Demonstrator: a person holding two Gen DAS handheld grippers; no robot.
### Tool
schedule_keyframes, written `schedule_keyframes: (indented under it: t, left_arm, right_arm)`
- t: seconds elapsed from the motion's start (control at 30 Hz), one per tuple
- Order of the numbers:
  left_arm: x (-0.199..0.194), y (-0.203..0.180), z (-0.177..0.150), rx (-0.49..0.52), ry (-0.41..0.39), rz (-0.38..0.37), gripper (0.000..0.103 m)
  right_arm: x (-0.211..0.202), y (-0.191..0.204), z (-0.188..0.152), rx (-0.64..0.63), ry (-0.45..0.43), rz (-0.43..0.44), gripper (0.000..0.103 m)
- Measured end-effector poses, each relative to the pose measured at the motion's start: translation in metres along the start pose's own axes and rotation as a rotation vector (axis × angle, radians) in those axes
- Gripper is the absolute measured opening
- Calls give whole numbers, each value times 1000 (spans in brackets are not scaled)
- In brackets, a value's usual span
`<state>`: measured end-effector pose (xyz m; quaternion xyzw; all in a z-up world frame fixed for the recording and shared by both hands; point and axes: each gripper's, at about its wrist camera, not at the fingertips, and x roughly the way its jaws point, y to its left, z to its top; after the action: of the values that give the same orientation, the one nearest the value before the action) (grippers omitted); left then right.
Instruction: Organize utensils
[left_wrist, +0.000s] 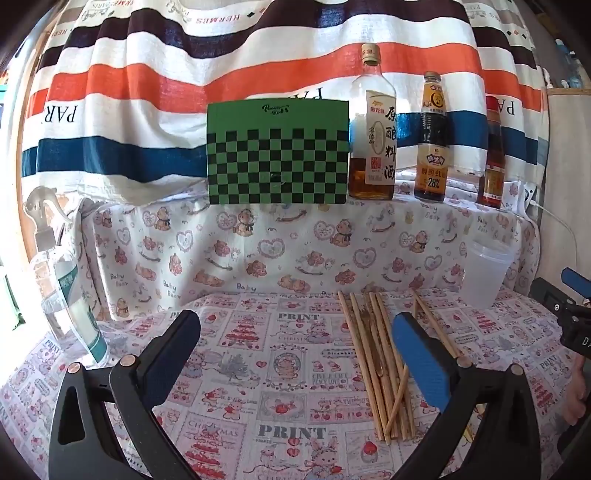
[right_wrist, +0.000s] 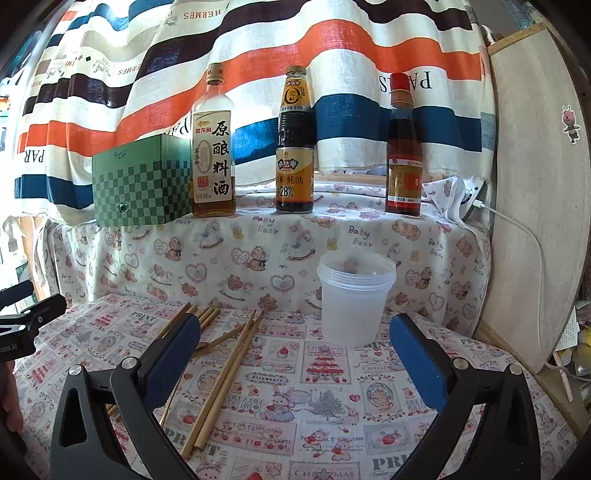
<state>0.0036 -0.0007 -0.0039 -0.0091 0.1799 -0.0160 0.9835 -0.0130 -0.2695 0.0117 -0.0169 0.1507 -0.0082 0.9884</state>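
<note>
Several wooden chopsticks (left_wrist: 373, 365) lie loose on the printed tablecloth, with a small brown utensil among them. In the right wrist view the chopsticks (right_wrist: 221, 380) run from the cloth's middle toward the lower left. A clear plastic cup (right_wrist: 352, 299) stands upright behind them; it shows at the right in the left wrist view as the cup (left_wrist: 482, 273). My left gripper (left_wrist: 295, 332) is open above the cloth, its right finger over the chopsticks. My right gripper (right_wrist: 295, 339) is open in front of the cup, nothing between its fingers.
A raised shelf under teddy-bear cloth holds a green checkered box (left_wrist: 277, 153) and three sauce bottles (right_wrist: 295, 144). A spray bottle (left_wrist: 62, 280) stands at the left. A wooden board (right_wrist: 535, 192) leans at the right, with a white cable (right_wrist: 532, 236) along it. Striped fabric hangs behind.
</note>
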Motion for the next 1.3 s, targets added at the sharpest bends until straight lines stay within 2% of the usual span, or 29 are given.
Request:
schedule_keyframes:
  t: [0.23, 0.33, 0.5, 0.6, 0.83, 1.3]
  left_arm:
    - [2, 1, -2, -1, 14, -11, 103]
    - [0, 1, -1, 2, 2, -52, 103]
    - [-10, -6, 0, 35, -65, 25, 103]
    - [-9, -5, 1, 36, -55, -2, 103]
    - [-6, -2, 2, 19, -42, 30, 103]
    - [-7, -7, 3, 44, -54, 11, 103]
  right_arm:
    - [2, 2, 0, 0, 10, -9, 103]
    - [4, 1, 0, 4, 22, -12, 103]
    - [4, -1, 0, 19, 17, -43, 103]
    - [0, 1, -1, 10, -5, -35, 103]
    - [0, 2, 0, 6, -3, -32, 103]
    - [2, 3, -1, -6, 12, -46, 103]
